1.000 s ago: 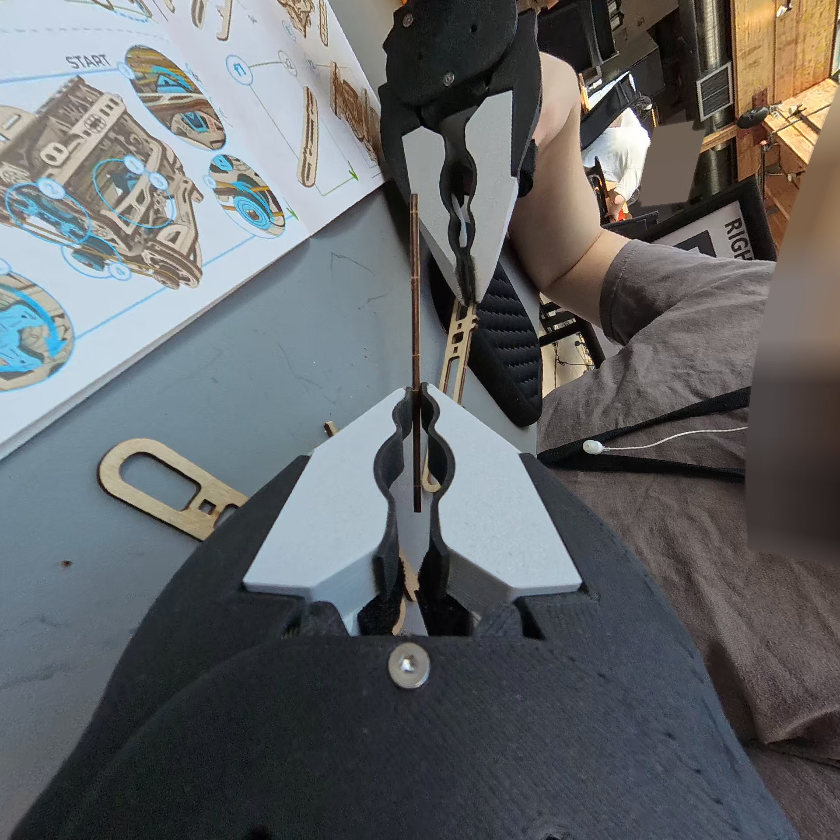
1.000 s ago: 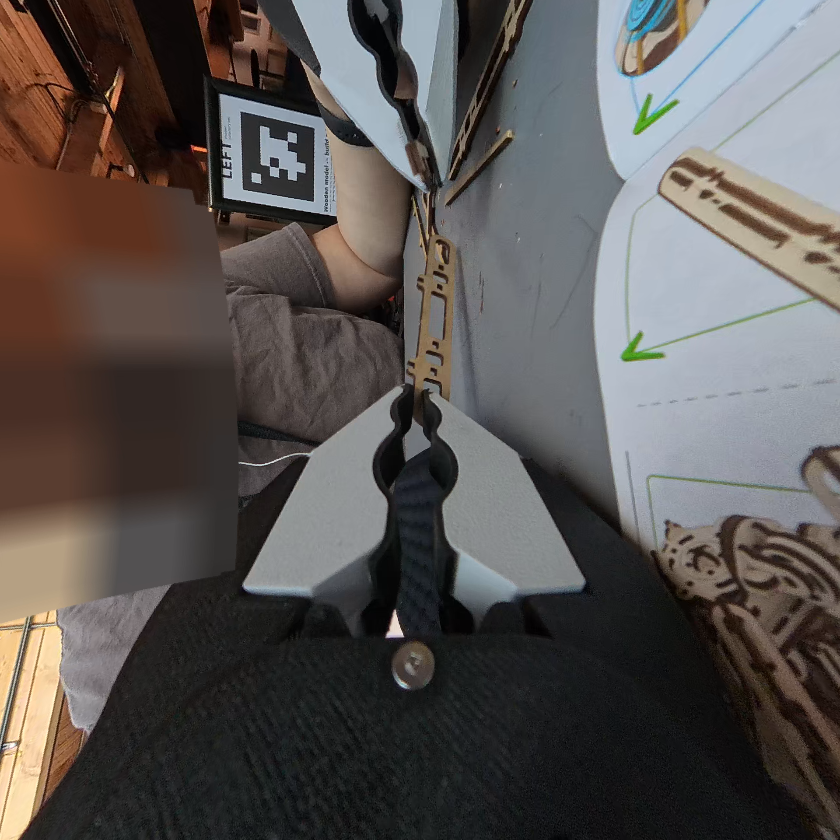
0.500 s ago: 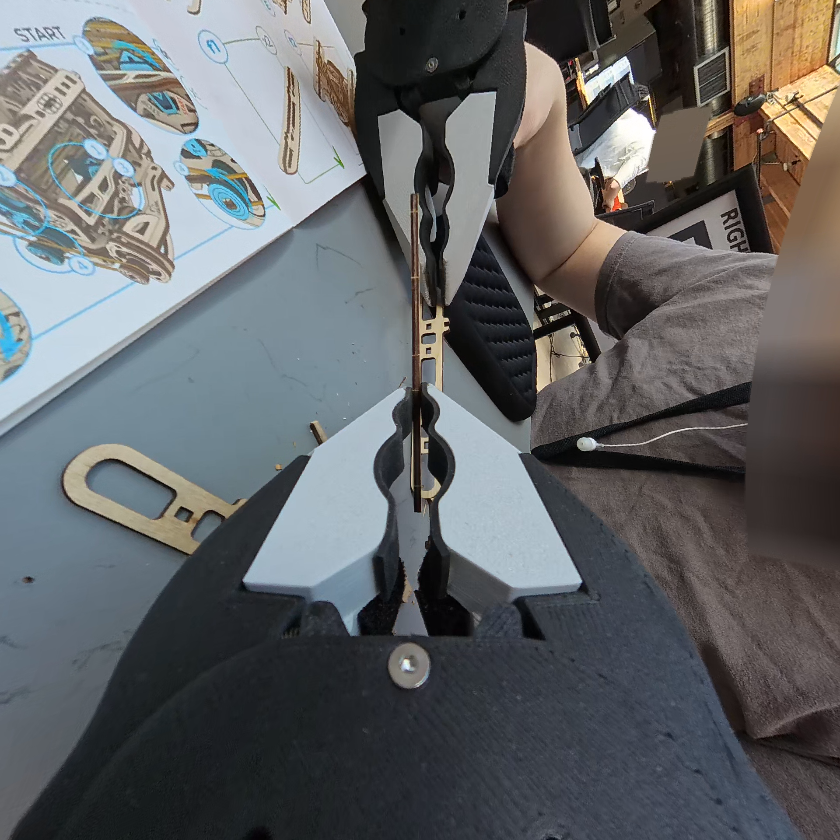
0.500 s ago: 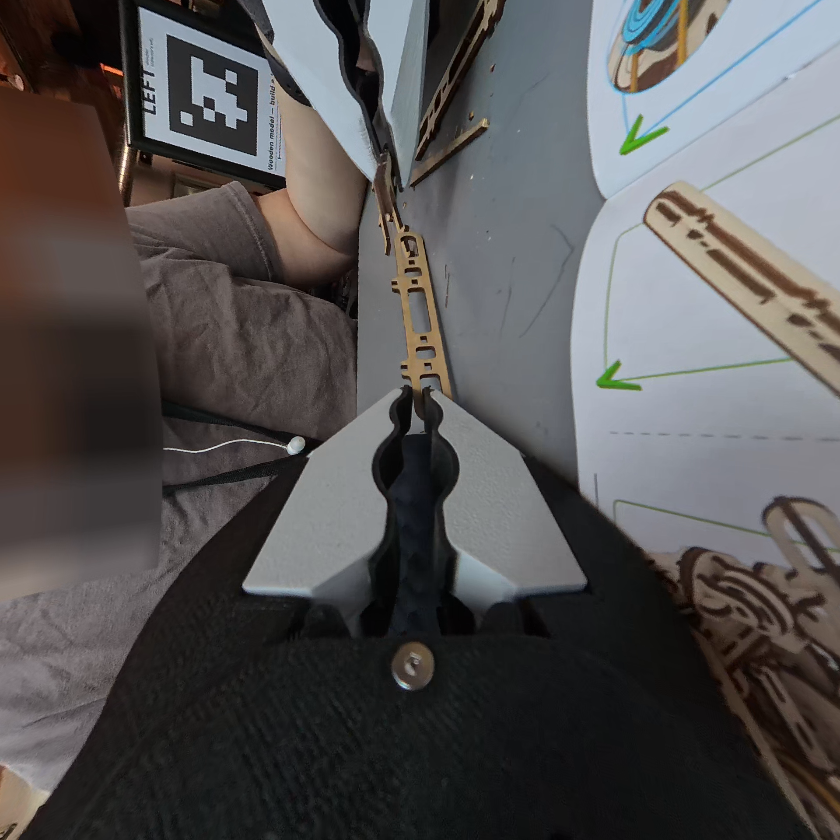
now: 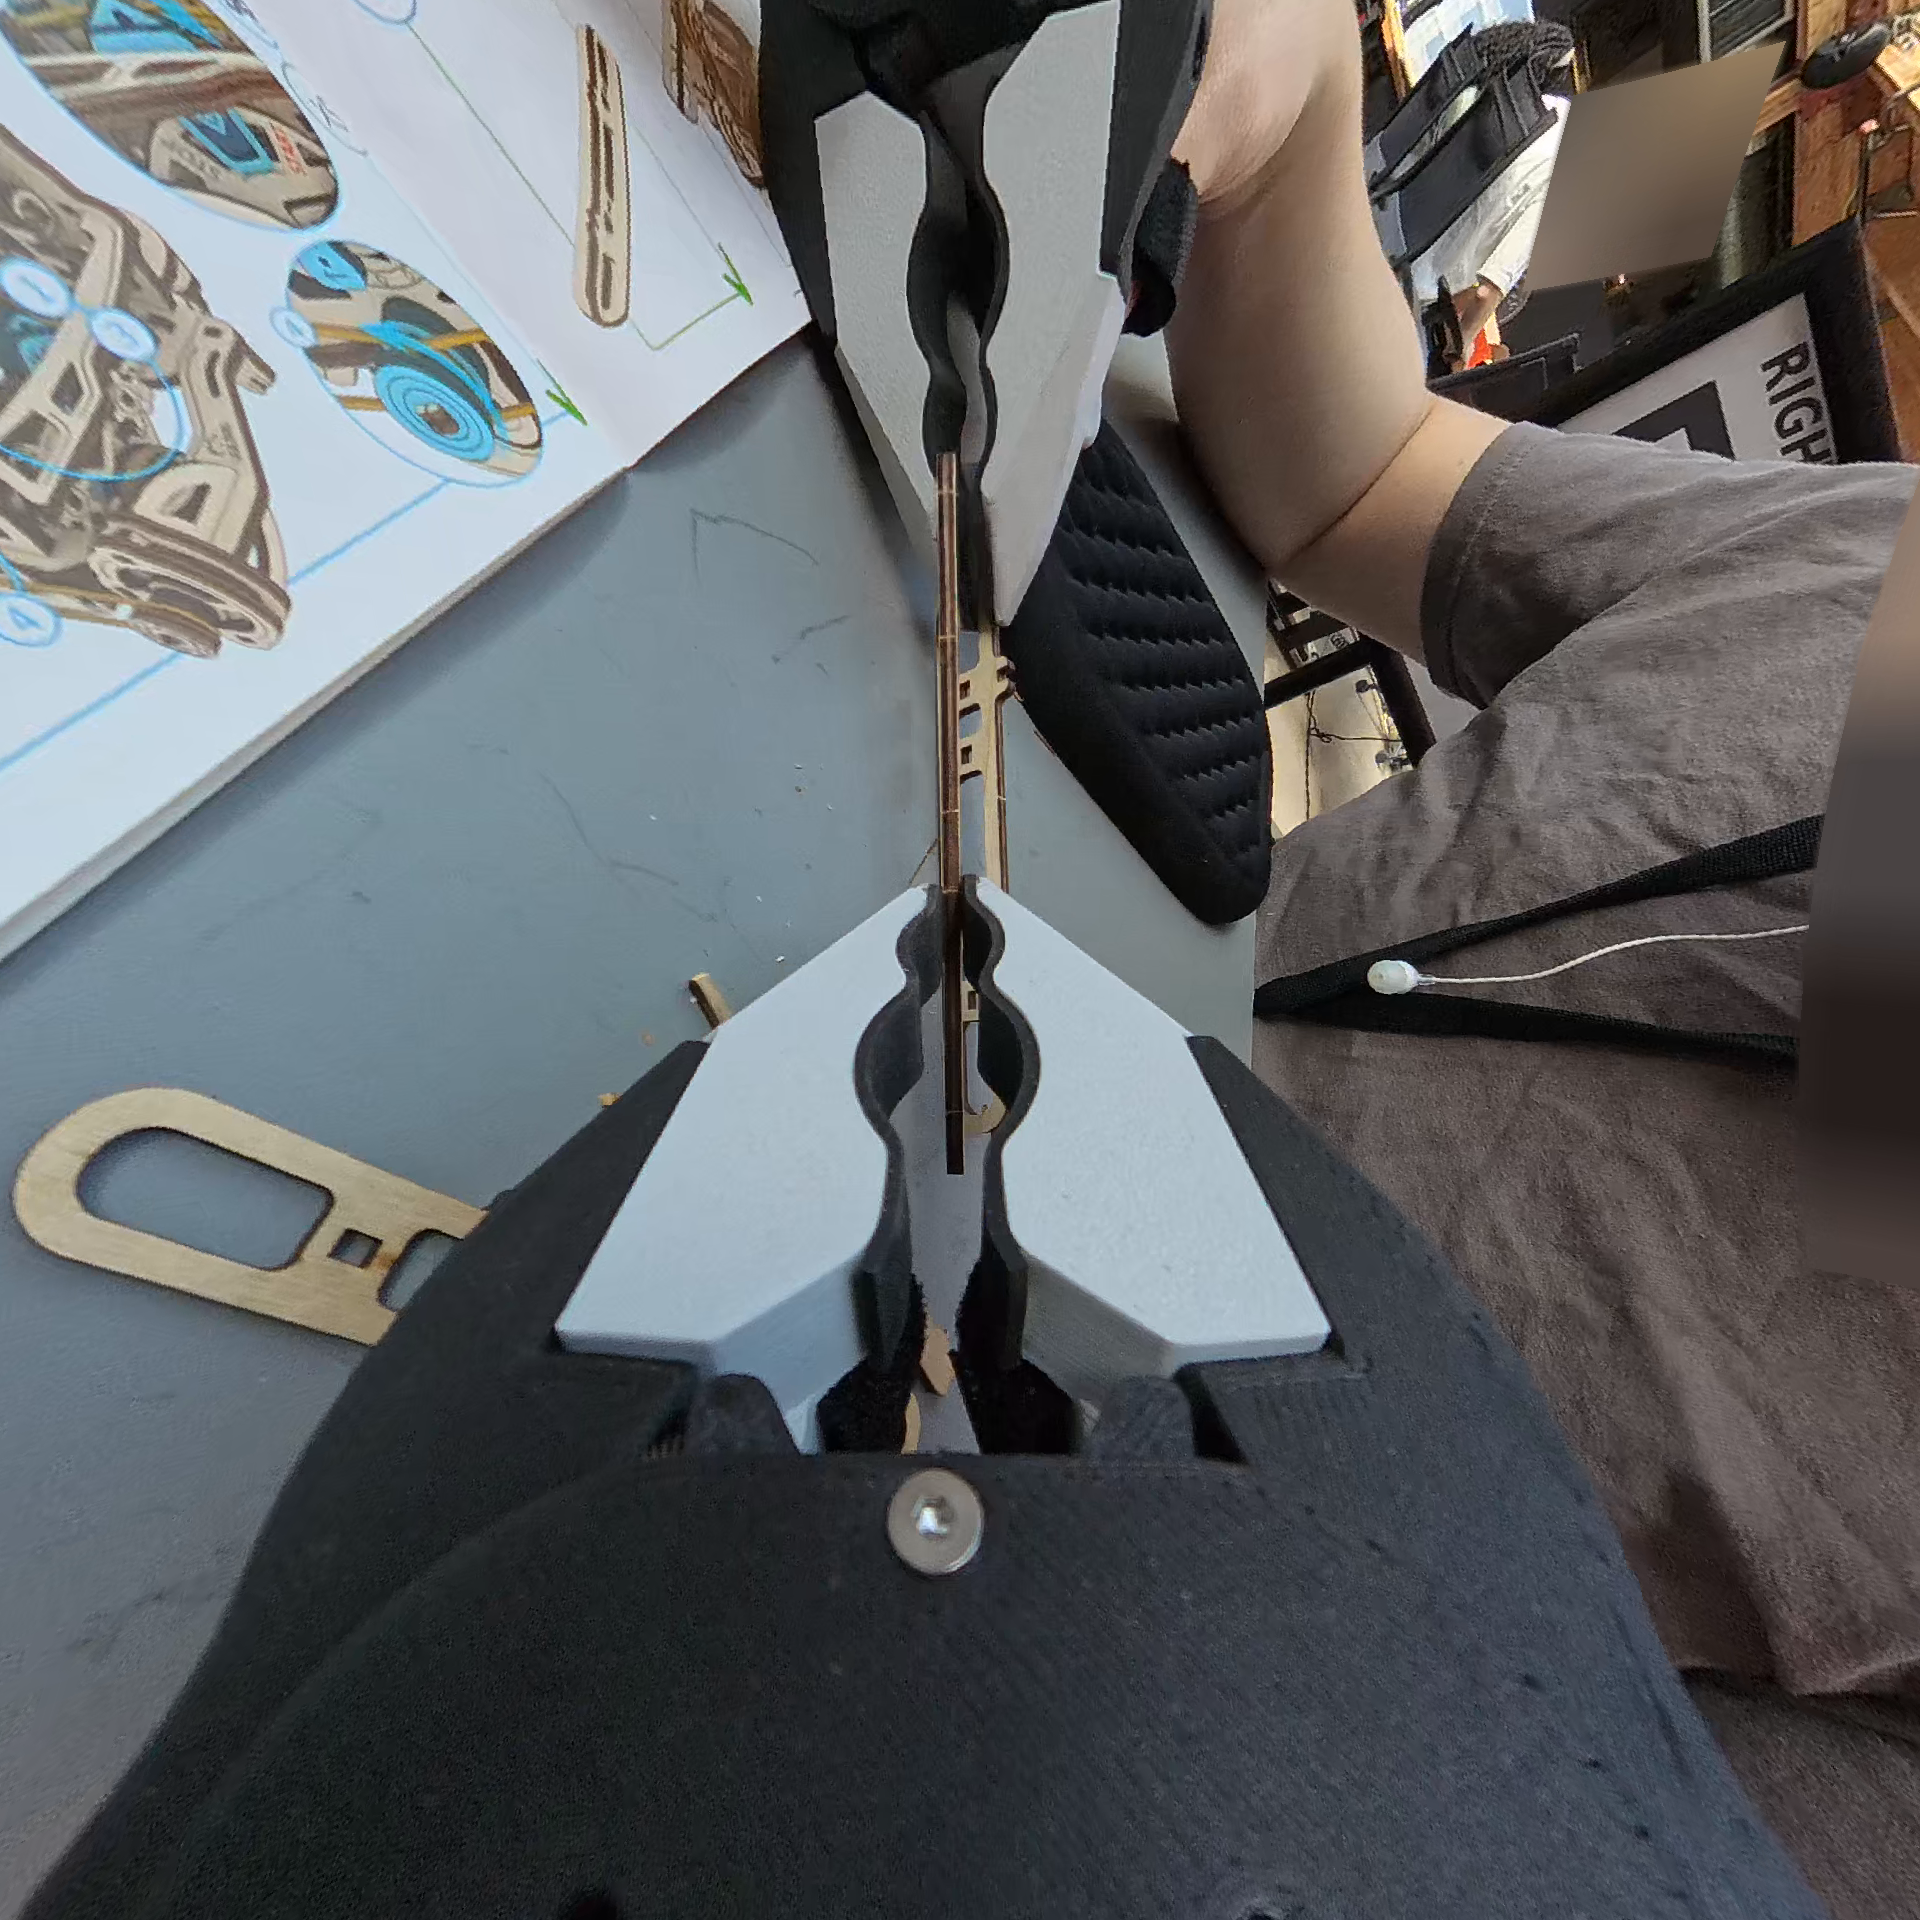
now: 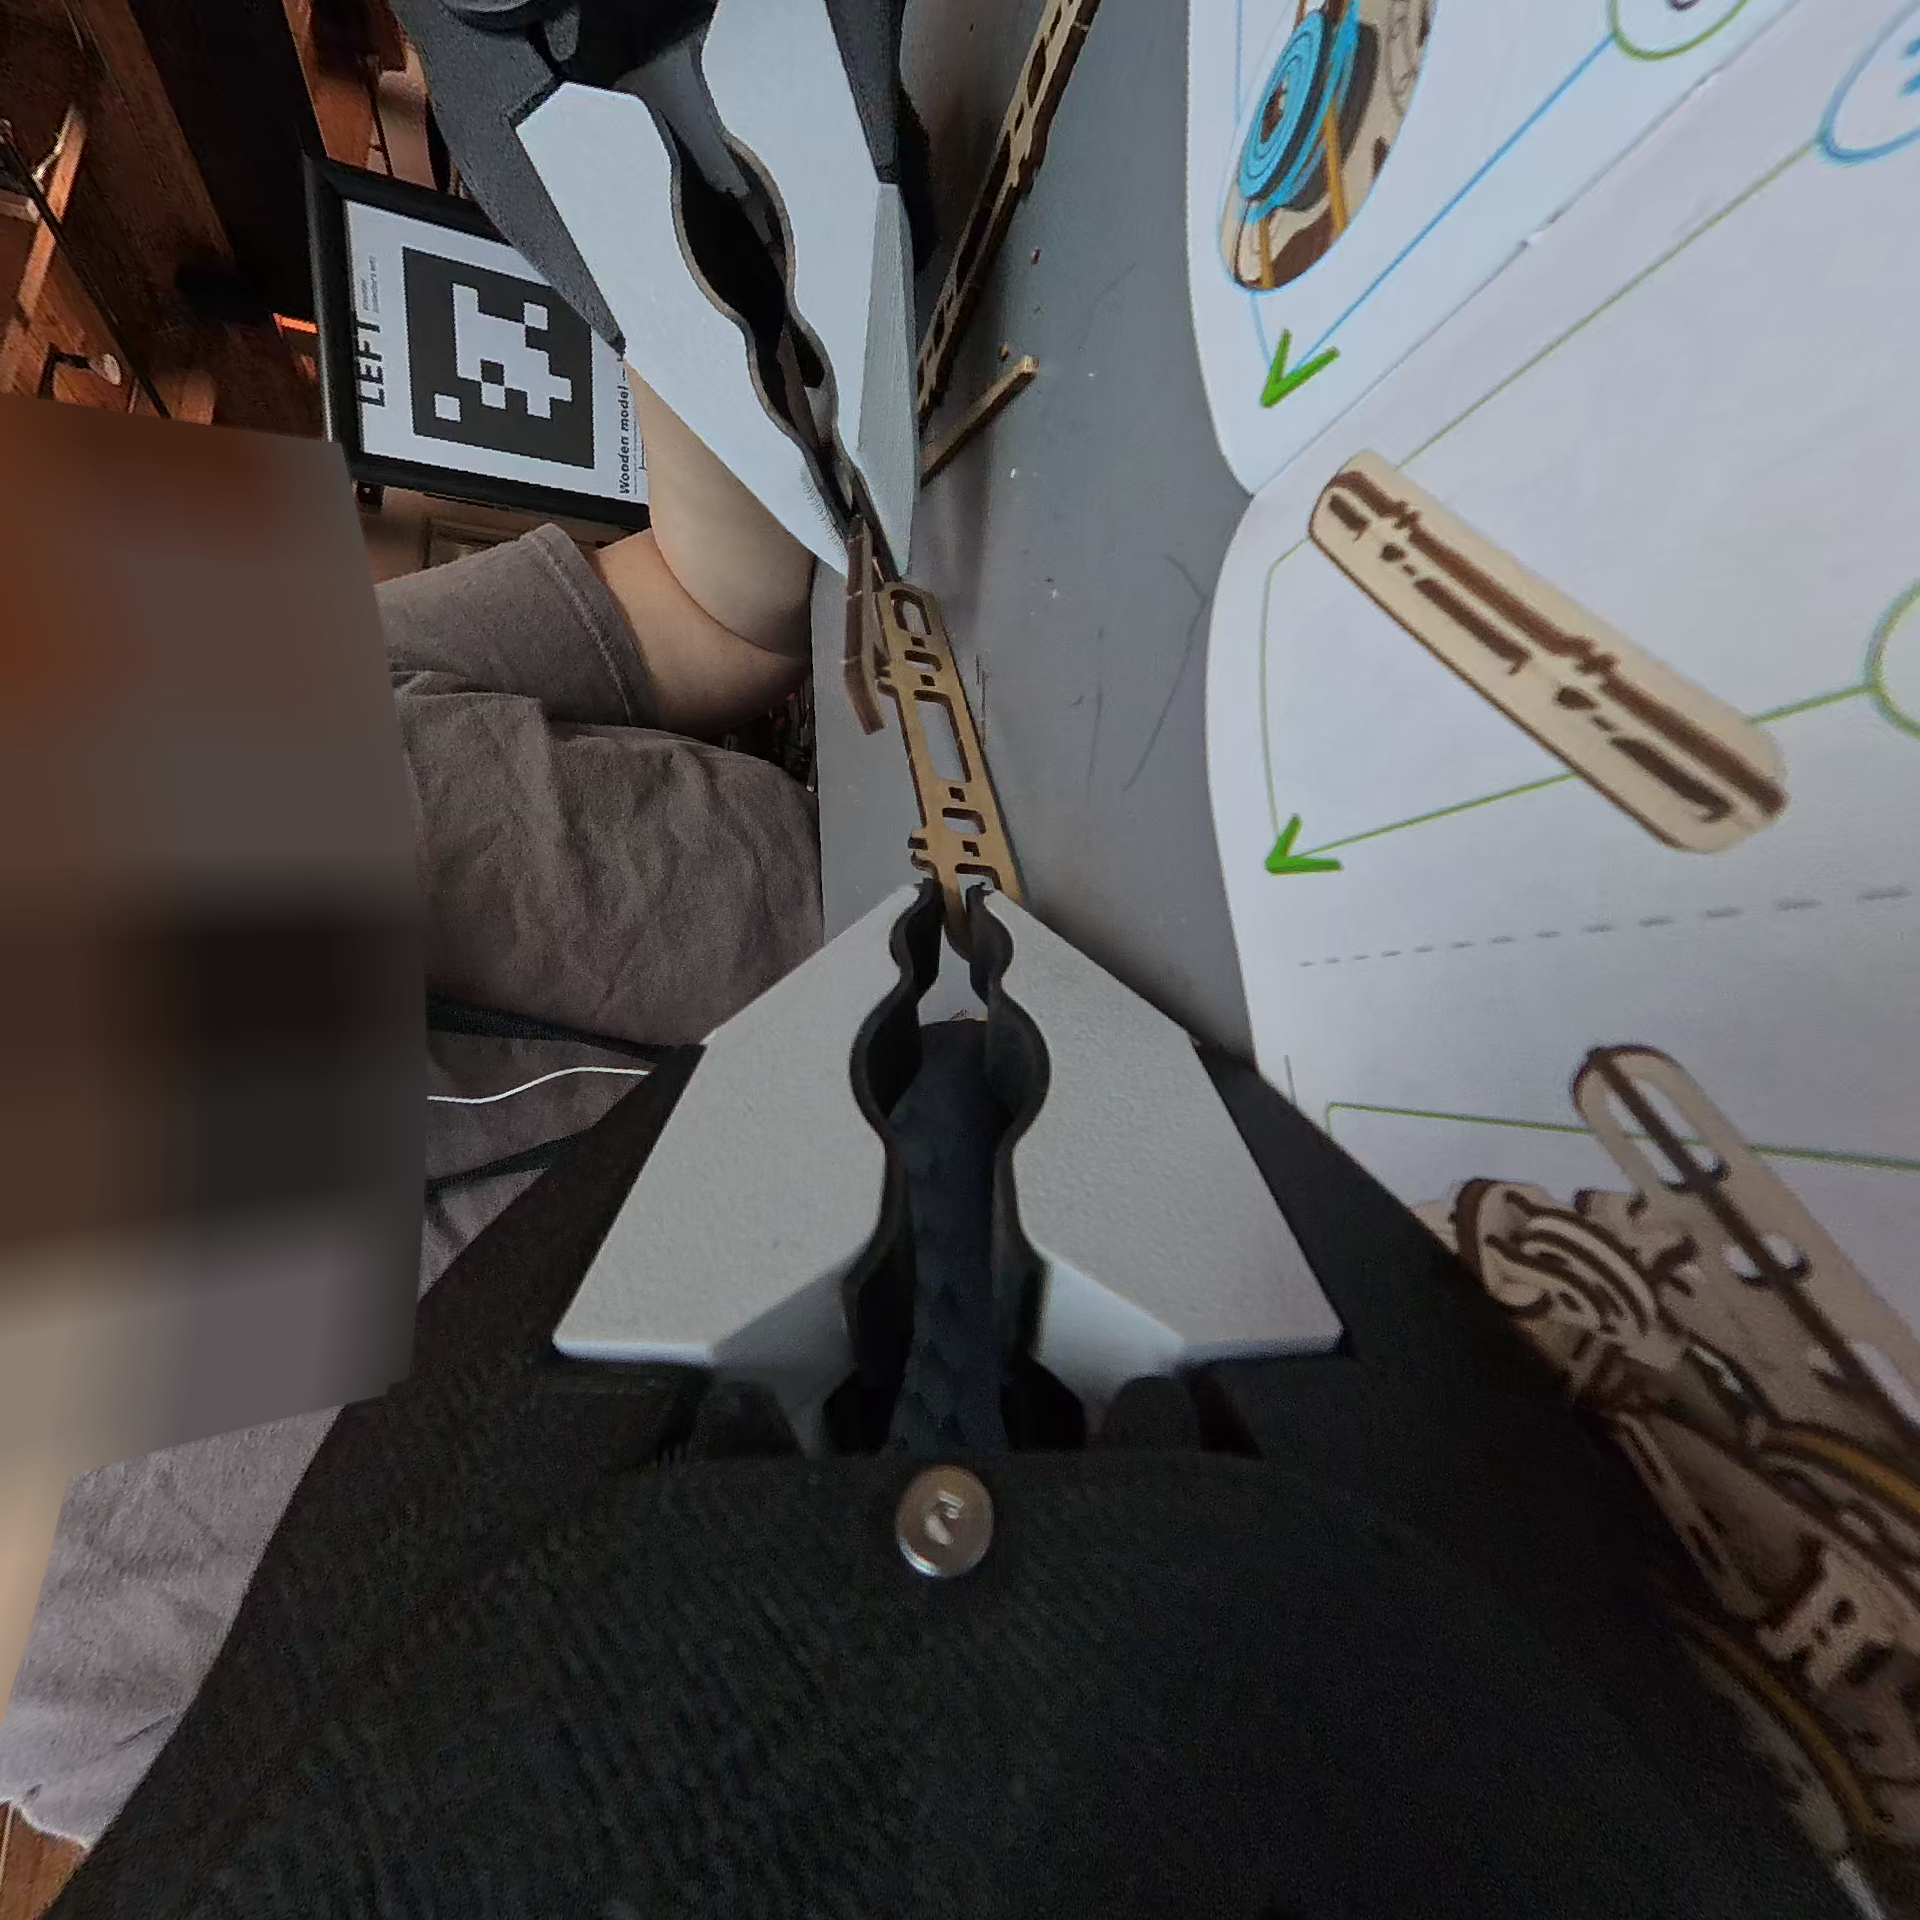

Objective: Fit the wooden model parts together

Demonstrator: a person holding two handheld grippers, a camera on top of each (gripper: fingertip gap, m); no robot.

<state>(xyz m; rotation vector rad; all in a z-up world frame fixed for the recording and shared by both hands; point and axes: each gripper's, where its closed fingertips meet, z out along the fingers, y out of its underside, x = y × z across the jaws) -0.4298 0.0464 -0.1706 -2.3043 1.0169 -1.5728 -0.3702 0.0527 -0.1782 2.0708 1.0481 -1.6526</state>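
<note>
In the left wrist view my left gripper (image 5: 954, 894) is shut on a thin wooden part (image 5: 949, 727), seen edge-on and pointing forward. My right gripper (image 5: 977, 608) faces it from above, shut on a slotted wooden strip (image 5: 987, 727) that lies right beside the thin part. In the right wrist view my right gripper (image 6: 954, 899) is shut on the slotted strip (image 6: 940, 748). Its far end meets the short wooden part (image 6: 860, 644) held in the left gripper (image 6: 873, 551). Both parts hover over the grey table (image 5: 520, 831) near its edge.
A printed instruction sheet (image 5: 312, 312) covers the far table; it also shows in the right wrist view (image 6: 1558, 520). A loose wooden loop part (image 5: 208, 1226) lies at the left. A black textured pad (image 5: 1143, 675) sits at the table edge. Another slotted strip (image 6: 997, 208) and a small stick (image 6: 977, 410) lie beyond. One gripper's finger ends stand about 7 centimeters off the other's.
The two grippers have come closer together. The slotted strip and the thin part, apart a second ago, now lie side by side and overlap.
</note>
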